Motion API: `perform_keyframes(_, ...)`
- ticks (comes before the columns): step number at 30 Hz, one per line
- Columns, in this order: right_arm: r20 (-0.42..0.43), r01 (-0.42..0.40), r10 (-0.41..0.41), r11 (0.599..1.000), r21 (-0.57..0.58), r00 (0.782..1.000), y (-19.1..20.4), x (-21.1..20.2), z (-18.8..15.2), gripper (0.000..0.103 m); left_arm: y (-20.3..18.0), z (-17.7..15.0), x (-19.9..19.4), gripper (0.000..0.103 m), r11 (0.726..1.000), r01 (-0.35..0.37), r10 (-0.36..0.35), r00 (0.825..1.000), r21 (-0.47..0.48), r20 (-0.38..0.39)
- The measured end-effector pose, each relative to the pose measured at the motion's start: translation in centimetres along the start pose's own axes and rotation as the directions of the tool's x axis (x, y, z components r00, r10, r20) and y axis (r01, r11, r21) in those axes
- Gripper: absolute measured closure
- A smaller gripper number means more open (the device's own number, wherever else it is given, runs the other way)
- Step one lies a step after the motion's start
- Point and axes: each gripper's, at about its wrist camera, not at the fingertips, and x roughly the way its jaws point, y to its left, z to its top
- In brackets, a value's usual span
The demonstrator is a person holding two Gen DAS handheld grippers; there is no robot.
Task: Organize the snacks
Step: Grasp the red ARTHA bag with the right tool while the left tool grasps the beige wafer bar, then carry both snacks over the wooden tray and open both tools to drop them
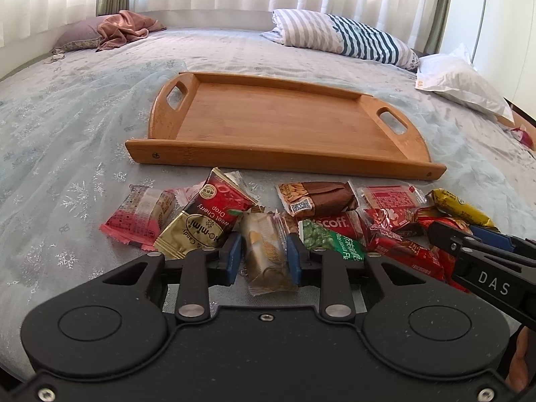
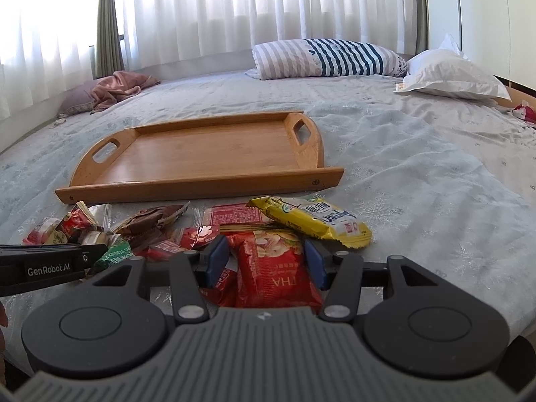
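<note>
A heap of wrapped snacks lies on the bedspread in front of an empty wooden tray. My left gripper is shut on a pale, clear-wrapped biscuit packet that rests on the bed. Around it lie a red and gold cherry candy pack, a pink packet, a brown almond bar and a green pea pack. My right gripper is shut on a red snack bag at the heap's right end. A yellow packet lies just beyond that bag.
A striped pillow and a white pillow lie at the far side of the bed. A pink cloth sits on a pillow at the far left, under the curtains. A small red packet lies near the bed's right edge.
</note>
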Motion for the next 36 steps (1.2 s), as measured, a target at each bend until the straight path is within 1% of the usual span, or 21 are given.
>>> perform_keyframes(7, -0.019, -0.003, 0.003, 1.0, 0.002, 1.0, -0.1, 0.4, 0.1, 0.043, 0.0, 0.0, 0.1, 0.076, 1.0, 0.003, -0.003, 1.0, 0.0, 0.0)
perform_keyframes(10, -0.026, -0.004, 0.004, 1.0, 0.001, 1.0, -0.2, 0.4, 0.2, 0.044, 0.0, 0.1, 0.1, 0.081, 1.0, 0.008, -0.008, 1.0, -0.002, 0.0)
perform_keyframes(13, -0.03, -0.006, 0.006, 1.0, 0.003, 1.0, -0.2, 0.4, 0.2, 0.053, 0.2, 0.3, -0.1, 0.081, 1.0, 0.017, -0.017, 1.0, -0.014, 0.002)
perform_keyframes(17, -0.025, -0.025, 0.026, 1.0, 0.008, 0.999, -0.1, -0.3, 0.3, 0.057, 0.5, 0.5, -0.9, 0.082, 0.999, 0.033, -0.033, 0.999, -0.023, 0.018)
perform_keyframes(22, -0.014, -0.054, 0.054, 0.999, -0.003, 0.998, 0.4, -1.3, 0.7, 0.057, 0.6, 1.1, -2.3, 0.082, 0.998, 0.066, -0.064, 0.996, -0.024, 0.056)
perform_keyframes(27, 0.007, -0.079, 0.079, 0.997, -0.017, 0.997, 1.2, -2.3, 1.8, 0.057, 0.6, 2.2, -3.4, 0.082, 0.993, 0.112, -0.109, 0.989, -0.028, 0.101)
perform_keyframes(36, 0.068, -0.081, 0.082, 0.997, -0.021, 0.994, 1.3, -3.3, 4.2, 0.057, 0.5, 4.4, -3.4, 0.082, 0.984, 0.177, -0.171, 0.975, -0.029, 0.143)
